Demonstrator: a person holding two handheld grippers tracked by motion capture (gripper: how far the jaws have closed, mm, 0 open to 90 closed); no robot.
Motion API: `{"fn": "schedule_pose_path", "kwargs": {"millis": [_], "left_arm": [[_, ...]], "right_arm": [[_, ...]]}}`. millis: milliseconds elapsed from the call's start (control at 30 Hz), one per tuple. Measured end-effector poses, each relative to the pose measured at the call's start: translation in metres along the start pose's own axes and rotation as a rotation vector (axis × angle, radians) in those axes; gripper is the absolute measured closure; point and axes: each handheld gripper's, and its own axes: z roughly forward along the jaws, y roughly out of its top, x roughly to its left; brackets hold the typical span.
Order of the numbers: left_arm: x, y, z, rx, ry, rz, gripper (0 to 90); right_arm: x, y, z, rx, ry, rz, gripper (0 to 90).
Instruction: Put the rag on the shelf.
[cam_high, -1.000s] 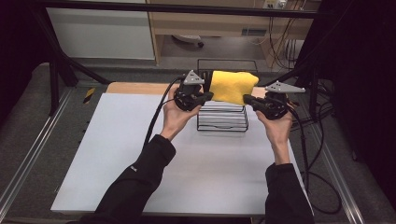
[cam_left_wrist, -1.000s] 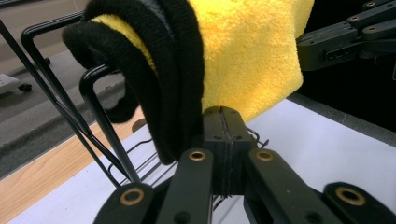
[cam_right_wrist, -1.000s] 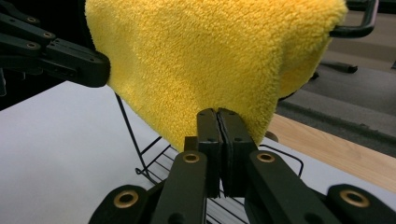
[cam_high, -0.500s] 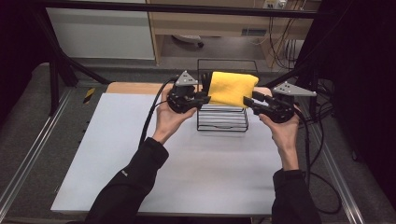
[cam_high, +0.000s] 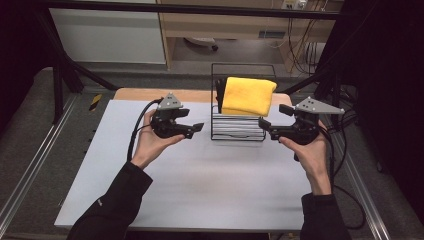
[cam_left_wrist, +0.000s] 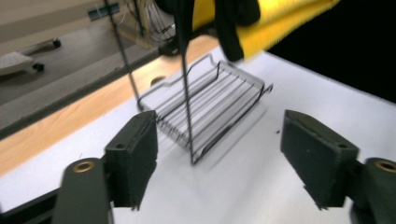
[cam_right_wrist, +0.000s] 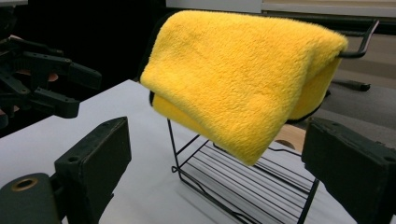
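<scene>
Left hand-held gripper (cam_high: 197, 128) open, towel (cam_left_wrist: 275, 21) cropped, blurred

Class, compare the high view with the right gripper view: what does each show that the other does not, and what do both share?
High view alone: both forearms, the whole white table, the floor and the cabinet behind. Right gripper view alone: the yellow towel close up, its fluffy pile and the folded layer beneath. Both share the towel draped over the black wire rack, the left gripper and the right gripper, both open.
</scene>
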Motion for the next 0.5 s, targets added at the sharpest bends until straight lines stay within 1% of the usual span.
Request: {"fn": "schedule_pose_path", "kwargs": {"millis": [100,167,233,300,433,500], "left_arm": [[0.002,-0.020,-0.008,0.009,0.025,-0.006,18.1],[0.003,-0.033,-0.013,0.014,0.043,-0.014,13.6],[0.005,-0.045,-0.018,0.015,0.052,-0.026,11.5],[0.008,-0.058,-0.021,0.020,0.055,-0.033,10.2],[0.011,-0.085,-0.026,0.047,0.073,-0.042,9.9],[0.012,-0.099,-0.029,0.055,0.069,-0.048,10.0]], "right_arm": [[0.003,-0.013,0.001,0.014,0.010,0.013,6.5],[0.004,-0.023,0.002,0.025,0.008,0.014,5.3],[0.004,-0.032,0.004,0.039,0.020,0.018,4.3],[0.004,-0.041,0.005,0.056,0.032,0.024,3.0],[0.003,-0.061,0.007,0.087,0.036,0.041,1.3],[0.002,-0.071,0.008,0.107,0.039,0.042,0.8]]}}
